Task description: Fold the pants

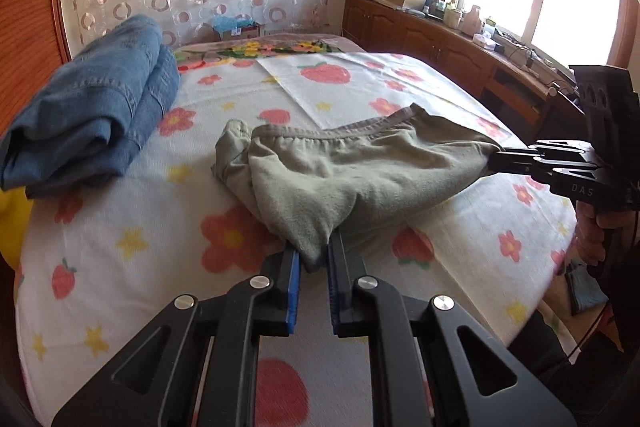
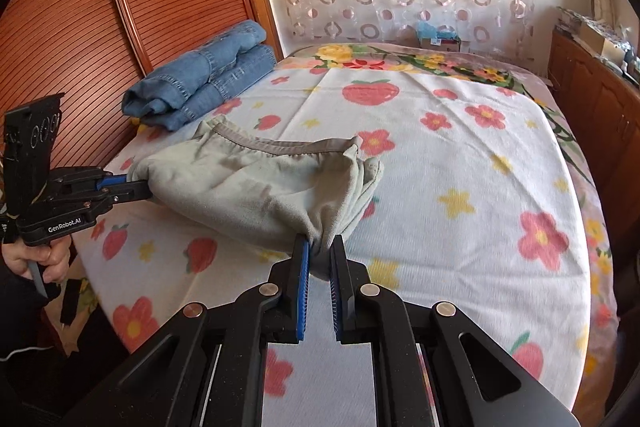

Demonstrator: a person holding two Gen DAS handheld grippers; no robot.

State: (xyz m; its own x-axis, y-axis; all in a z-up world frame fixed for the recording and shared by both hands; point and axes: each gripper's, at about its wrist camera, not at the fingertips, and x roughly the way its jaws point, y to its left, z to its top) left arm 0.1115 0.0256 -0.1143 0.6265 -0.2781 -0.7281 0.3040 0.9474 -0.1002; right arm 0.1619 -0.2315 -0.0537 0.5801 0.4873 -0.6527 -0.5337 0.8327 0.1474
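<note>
1. The grey-green soft cotton pants (image 1: 340,171) hang bunched just above the flower-and-strawberry printed white bedsheet (image 1: 132,227), held at two near corners with the banded waist edge on the far side.
2. The left gripper (image 1: 314,259) is clamped narrow on one corner of the fabric.
3. The right gripper (image 2: 320,247) is clamped narrow on the opposite corner.
4. Judgement: the paired grip spreads the cloth so it can be laid flat before folding.
5. A folded blue denim garment (image 1: 92,119) rests well apart, near the wooden slatted headboard (image 2: 100,7).
6. The legs of the pants are bunched underneath; their layout cannot be made out.
</note>
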